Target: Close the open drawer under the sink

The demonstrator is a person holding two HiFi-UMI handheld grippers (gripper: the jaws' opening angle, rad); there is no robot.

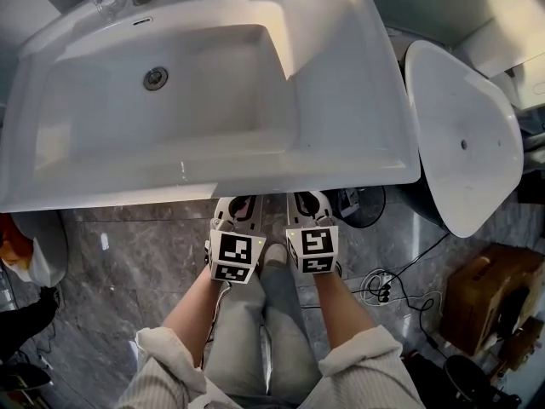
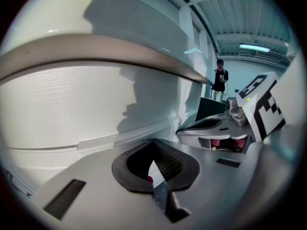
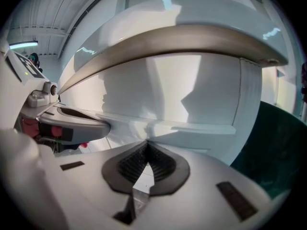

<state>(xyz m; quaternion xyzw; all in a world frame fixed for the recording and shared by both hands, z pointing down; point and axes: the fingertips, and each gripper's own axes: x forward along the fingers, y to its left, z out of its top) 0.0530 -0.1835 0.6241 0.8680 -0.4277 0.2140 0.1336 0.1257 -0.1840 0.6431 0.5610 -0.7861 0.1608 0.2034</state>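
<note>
— Where is the drawer?

— Straight ahead of both pairs of jaws. The white, flat-fronted drawer fills most of the left gripper view. It stands just beneath the overhanging edge of the white ceramic rectangular sink. A low horizontal ledge runs across its front.

— And the left jaws?

— The left gripper has its jaws pressed together, tips meeting, with nothing between the ribbed black pads. The tips sit right at that ledge. Whether they actually touch the front, I cannot tell.

— The right one?

— Much the same. The right gripper is closed and empty, its tips aimed at the same ledge. The drawer's right-hand vertical edge shows off to the right of the jaws.

— What about from above?

— In the head view the sink's rim covers the drawer entirely. The two grippers lie side by side, close together, noses tucked just under the sink's front edge and marker cubes facing up. Below them is the grey marbled stone floor. A white oval toilet lid stands to the right of the sink.

— Is the drawer fully in?

— I cannot tell.
</note>
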